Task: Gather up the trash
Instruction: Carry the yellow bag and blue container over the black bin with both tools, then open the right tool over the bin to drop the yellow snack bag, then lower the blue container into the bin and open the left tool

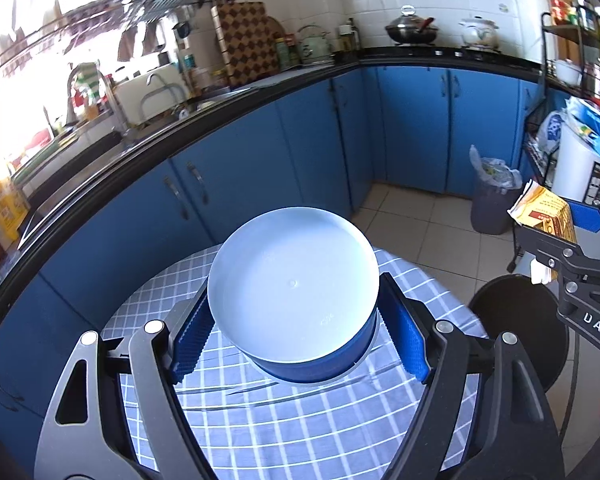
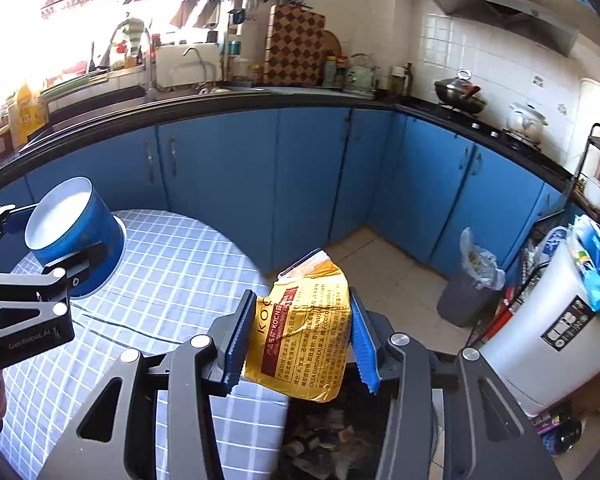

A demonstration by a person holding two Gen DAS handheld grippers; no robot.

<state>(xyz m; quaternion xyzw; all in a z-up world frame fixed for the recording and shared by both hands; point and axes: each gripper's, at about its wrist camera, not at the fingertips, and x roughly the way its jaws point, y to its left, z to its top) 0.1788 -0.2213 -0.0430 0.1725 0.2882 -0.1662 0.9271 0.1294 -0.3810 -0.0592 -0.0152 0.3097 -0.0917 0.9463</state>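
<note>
Right gripper (image 2: 300,336): clamped on the yellow wrapper (image 2: 300,328), long axis upright, over the table's right edge.
Bin below (image 2: 324,440): dark, trash-filled, directly under the wrapper; nothing between them.
Left gripper (image 1: 296,328): pads closed against the blue tub (image 1: 296,296), tilted above the checked tablecloth (image 1: 260,420).
Farther right: a lined grey bin (image 2: 468,296) on the floor.

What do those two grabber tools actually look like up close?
Both the left gripper and right gripper have black angular metal linkages with silver round rivets and ridged blue pads lining the jaws. White lettering marks the bodies: "DAS" and "GenRobot.AI".
</note>
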